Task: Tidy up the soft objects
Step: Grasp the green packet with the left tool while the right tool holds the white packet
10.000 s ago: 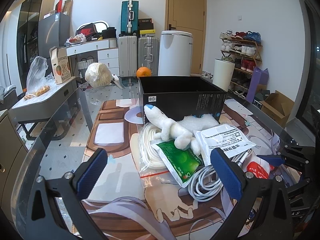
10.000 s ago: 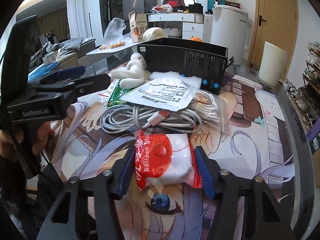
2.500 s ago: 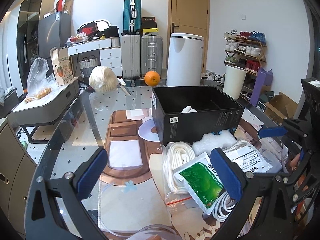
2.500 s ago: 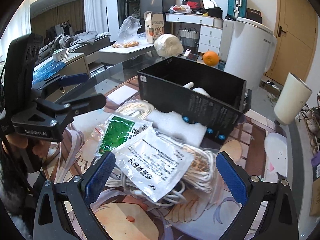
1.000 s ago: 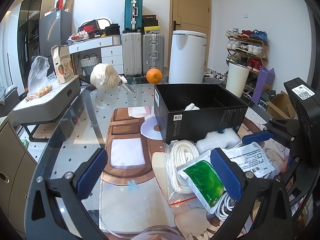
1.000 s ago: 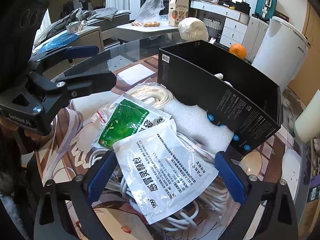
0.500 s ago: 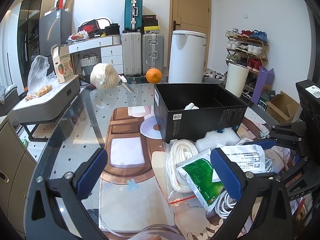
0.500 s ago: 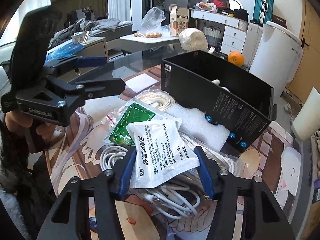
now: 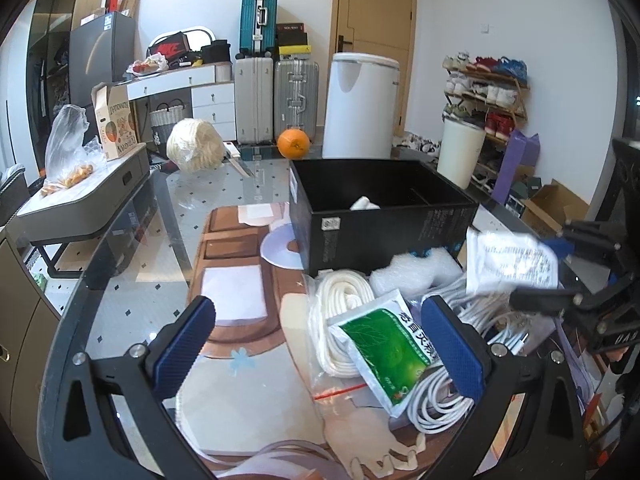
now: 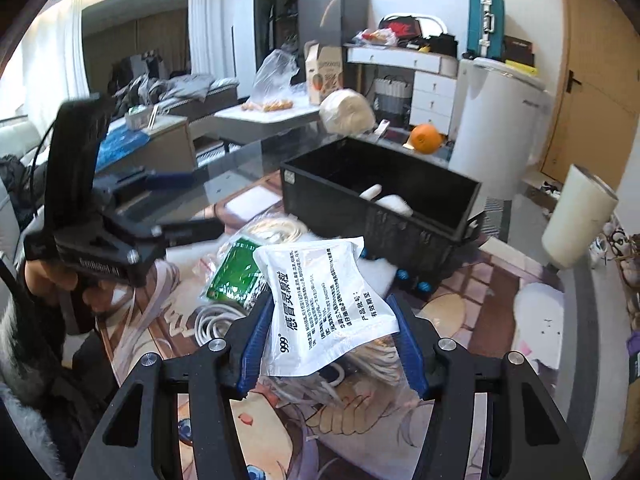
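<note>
1. Waiting on the left, the left gripper [image 9: 320, 344] hangs over the printed mat [image 9: 236, 360] with its jaws spread wide and nothing between them; it tilts down toward the heap and looks to have no part in this step.
2. Just right of it lies the heap that is left: a bagged white rope [image 9: 340, 312], a green packet [image 9: 394, 350], a foam block [image 9: 416, 272] and a coil of white cable [image 9: 444, 404].
3. Behind the heap stands the black box [image 9: 384, 232], open on top, with something white and soft [image 9: 364, 203] already inside.
4. Farther right, the right gripper [image 10: 326, 340] has just been closing and now pinches the white packet [image 10: 320, 300] by its lower end between the blue pads [image 10: 254, 340]; the packet is off the table, above the cable.
5. The step in hand, I judge, is carrying this packet to the box. The next move calls for lifting it over the near wall before letting go, since the limp top could catch on the rim.
6. The right gripper slants down and forward, toward the box.
</note>
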{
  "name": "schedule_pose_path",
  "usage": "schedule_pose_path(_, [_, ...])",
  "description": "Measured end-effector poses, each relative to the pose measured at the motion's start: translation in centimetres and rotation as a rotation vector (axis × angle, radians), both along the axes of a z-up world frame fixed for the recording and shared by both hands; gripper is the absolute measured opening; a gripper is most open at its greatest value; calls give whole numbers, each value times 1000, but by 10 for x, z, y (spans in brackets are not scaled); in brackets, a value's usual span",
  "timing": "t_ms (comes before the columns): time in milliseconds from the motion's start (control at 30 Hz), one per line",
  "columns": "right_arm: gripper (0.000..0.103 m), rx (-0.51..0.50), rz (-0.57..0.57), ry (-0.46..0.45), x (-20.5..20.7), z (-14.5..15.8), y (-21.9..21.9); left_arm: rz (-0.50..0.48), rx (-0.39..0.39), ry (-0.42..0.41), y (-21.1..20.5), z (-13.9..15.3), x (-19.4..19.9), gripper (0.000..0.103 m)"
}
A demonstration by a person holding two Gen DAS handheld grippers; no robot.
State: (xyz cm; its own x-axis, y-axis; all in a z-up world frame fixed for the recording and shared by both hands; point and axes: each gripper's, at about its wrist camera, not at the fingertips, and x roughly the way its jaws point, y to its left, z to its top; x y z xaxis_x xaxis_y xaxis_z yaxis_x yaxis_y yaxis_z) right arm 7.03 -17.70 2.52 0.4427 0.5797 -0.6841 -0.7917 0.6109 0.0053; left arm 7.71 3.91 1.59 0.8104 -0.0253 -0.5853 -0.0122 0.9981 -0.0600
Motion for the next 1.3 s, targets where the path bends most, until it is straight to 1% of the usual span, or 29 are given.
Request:
schedule_pose_path(133, [58, 23, -23, -18, 0, 8, -7, -24, 46, 49, -16, -6, 6, 103])
schedule_pose_path(300, [58, 25, -38, -28, 2, 10, -8, -35, 101, 124, -35, -16, 18, 103])
schedule_pose_path(433, [58, 29, -47, -32, 1, 10, -11, -27, 98, 162, -43, -21, 26, 103])
schedule_pose_path(600, [58, 35, -55, -36, 3, 12, -14, 21, 118, 216, -44, -29, 39, 103])
schedule_pose_path(833, [58, 36, -57, -35, 3, 12, -14, 43, 124, 223, -33, -30, 30, 103])
schedule_pose_path(1000, [58, 39, -53, -32, 3, 11, -13, 48, 108, 227, -29, -31, 26, 103])
schedule_pose_path(1100, [58, 39, -52, -32, 2, 12, -13, 37, 116, 230, -34, -32, 27, 103])
schedule_pose_path(1200, [58, 41, -51, -31, 1, 12, -10, 14, 143, 245, -40, -35, 27, 103])
schedule_pose_path(1233, [58, 41, -51, -30, 1, 12, -10, 6, 152, 245, -42, -35, 27, 102])
schedule_pose_path(1300, [58, 41, -50, -29, 1, 11, -9, -8, 162, 245, -44, -34, 27, 98])
